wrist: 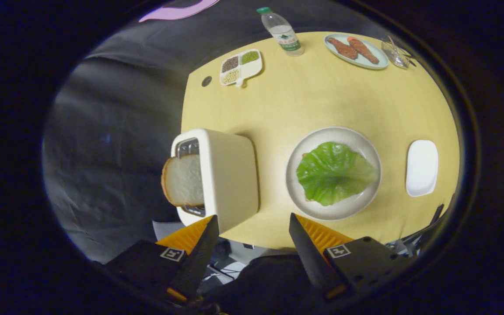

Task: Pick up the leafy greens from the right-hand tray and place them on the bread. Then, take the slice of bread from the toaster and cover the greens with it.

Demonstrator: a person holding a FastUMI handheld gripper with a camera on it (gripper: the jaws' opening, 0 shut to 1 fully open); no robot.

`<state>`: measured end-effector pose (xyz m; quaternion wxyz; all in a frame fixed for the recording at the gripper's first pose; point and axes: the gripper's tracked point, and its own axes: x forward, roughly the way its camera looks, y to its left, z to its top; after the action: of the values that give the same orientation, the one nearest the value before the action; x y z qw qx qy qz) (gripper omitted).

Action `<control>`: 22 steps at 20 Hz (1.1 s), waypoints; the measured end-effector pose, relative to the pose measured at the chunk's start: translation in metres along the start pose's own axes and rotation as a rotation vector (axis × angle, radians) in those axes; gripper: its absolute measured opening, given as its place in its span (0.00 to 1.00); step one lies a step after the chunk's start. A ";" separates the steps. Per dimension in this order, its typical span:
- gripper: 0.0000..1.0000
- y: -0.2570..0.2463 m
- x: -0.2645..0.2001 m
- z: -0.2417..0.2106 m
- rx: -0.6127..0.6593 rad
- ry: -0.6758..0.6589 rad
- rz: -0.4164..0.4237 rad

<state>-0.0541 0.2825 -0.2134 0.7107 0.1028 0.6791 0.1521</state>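
Already the leafy greens lie spread on the round plate near the middle of the desk, with a sliver of bread just showing under the leaf's edge, so the first half of the task looks done. What remains is the slice of bread, which stands partly out of the slot of the white toaster, just ahead of one finger of the gripper. It is probably light, soft and easily crushed, so a gentle pinch across its flat faces on the exposed part, clear of the metal slot, seems best. The jaws stand wide apart and hold nothing, hovering above the near edge of the desk. Beyond the plate sits an empty white tray; farther off are a water bottle, a divided dish of grains and a plate of sausages.
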 end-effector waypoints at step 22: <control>0.32 0.080 0.067 0.022 -0.108 0.051 -0.027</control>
<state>-0.0366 0.3828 -0.2467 0.6995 0.0512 0.6893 0.1815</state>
